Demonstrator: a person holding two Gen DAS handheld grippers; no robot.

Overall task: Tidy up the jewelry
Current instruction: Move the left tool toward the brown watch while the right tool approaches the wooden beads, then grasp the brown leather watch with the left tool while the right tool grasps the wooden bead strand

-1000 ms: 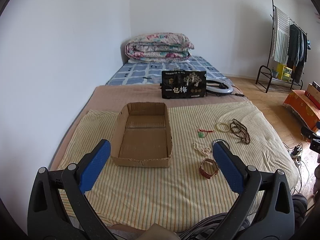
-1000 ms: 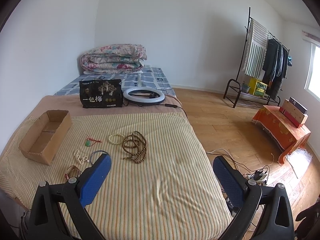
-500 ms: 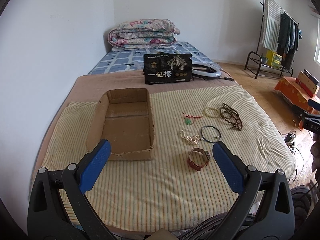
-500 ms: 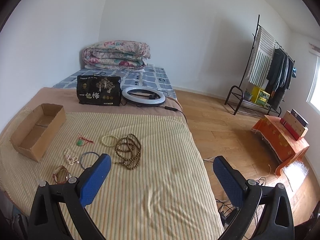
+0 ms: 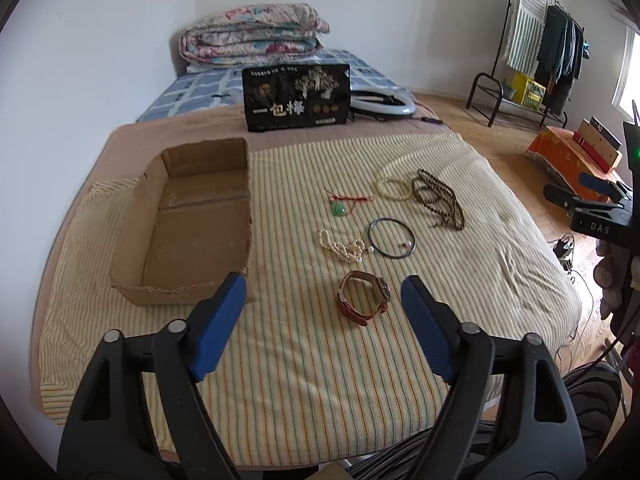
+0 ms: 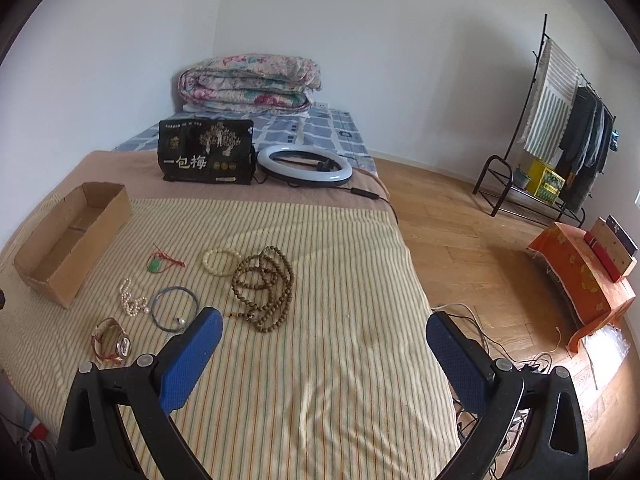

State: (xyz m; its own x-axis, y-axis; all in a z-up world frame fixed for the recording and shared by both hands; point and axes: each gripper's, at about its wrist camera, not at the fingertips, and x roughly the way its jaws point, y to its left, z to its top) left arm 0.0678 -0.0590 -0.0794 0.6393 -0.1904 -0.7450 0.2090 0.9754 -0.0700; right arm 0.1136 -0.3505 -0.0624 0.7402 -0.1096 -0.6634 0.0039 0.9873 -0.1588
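Note:
An empty cardboard box (image 5: 192,224) (image 6: 68,240) lies on the striped bed cover, left. Right of it lie a brown watch (image 5: 363,297) (image 6: 112,340), a pearl strand (image 5: 341,247) (image 6: 132,302), a dark bangle (image 5: 392,237) (image 6: 175,307), a green pendant on red cord (image 5: 342,206) (image 6: 158,262), a cream bead bracelet (image 5: 394,189) (image 6: 221,261) and brown prayer beads (image 5: 438,202) (image 6: 264,288). My left gripper (image 5: 323,292) is open, empty, just short of the watch. My right gripper (image 6: 324,330) is open, empty, over the cover right of the jewelry.
A black package (image 5: 297,97) and a ring light (image 5: 384,100) lie behind the jewelry. A folded quilt (image 5: 252,36) sits at the bed head. A clothes rack (image 6: 560,128), an orange-covered stand (image 6: 584,276) and floor cables (image 6: 472,312) are to the right.
My left gripper has moved forward and right toward the watch, which now sits between its fingers in view. My right gripper has moved closer over the bed.

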